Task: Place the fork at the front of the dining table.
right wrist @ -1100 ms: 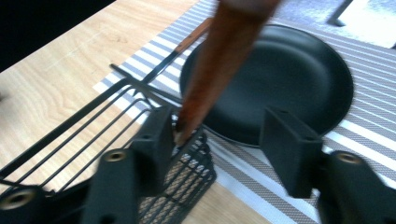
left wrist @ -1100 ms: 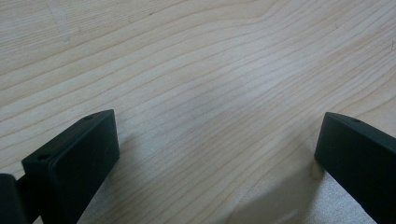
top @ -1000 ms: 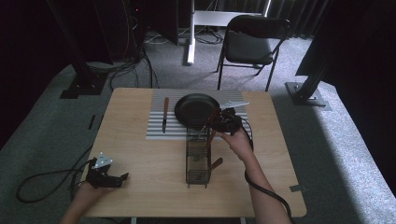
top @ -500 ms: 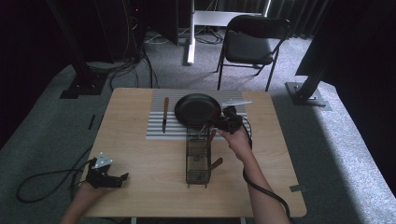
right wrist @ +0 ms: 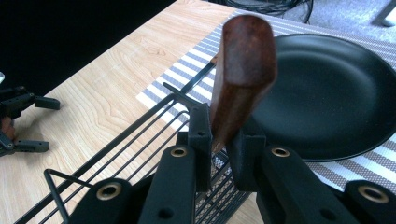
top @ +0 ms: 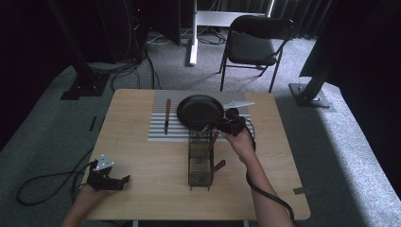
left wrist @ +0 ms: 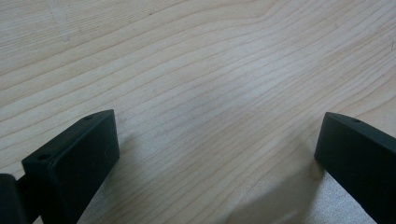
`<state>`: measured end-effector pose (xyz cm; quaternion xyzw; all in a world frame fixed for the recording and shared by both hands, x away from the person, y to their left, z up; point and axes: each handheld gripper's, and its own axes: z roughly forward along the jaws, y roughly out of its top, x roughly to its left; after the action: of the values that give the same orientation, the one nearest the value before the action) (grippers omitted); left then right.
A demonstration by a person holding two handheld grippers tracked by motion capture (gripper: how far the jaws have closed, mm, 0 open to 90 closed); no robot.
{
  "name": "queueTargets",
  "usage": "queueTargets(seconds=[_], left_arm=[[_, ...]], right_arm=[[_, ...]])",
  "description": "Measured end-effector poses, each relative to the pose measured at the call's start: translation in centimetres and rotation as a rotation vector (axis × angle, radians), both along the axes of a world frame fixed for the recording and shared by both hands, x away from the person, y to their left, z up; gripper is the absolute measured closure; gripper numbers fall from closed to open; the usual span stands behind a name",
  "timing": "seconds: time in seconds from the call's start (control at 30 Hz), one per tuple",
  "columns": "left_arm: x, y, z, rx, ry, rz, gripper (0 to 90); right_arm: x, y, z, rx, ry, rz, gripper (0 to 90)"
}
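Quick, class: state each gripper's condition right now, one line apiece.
Left gripper: open, holding nothing, low over the bare wooden table.
Right gripper: its jaws have just been closing; now shut on a wooden handle above the wire rack.

Wooden table [top: 142, 156]: striped mat [top: 158, 132], wire rack [top: 199, 163]

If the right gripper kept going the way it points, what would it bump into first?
Probably the round black frying pan. The right gripper, shut on a brown wooden handle, points across the black wire rack toward it, though depth is hard to judge.

Studio lab, black curtains [top: 28, 42], stands [top: 80, 75]
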<state>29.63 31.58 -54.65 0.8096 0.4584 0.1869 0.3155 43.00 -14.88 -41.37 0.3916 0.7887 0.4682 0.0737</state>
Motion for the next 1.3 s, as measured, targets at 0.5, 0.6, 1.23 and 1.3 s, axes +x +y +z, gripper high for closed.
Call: queueTargets(seconds=[0.5,0.6,1.23,1.3], left_arm=[[0.0,0.0,0.0,0.000,0.000,0.000,0.0],[0.0,0.0,0.0,0.001,-0.001,-0.001,0.0],[0.0,0.0,0.0,0.000,-0.002,0.000,0.0],[0.0,0.0,0.0,0.000,-0.002,0.001,0.0]], right_arm=[[-1.5,-1.8,3.1,0.036,-0.064,0.013,80.7],[-1.8,-2.2,3.9,0.046,-0.078,0.016,80.7],[-3.3,-5.2,8.5,0.114,-0.157,-0.027,80.7],[-3.3,-5.7,8.8,0.118,-0.163,-0.041,80.7]])
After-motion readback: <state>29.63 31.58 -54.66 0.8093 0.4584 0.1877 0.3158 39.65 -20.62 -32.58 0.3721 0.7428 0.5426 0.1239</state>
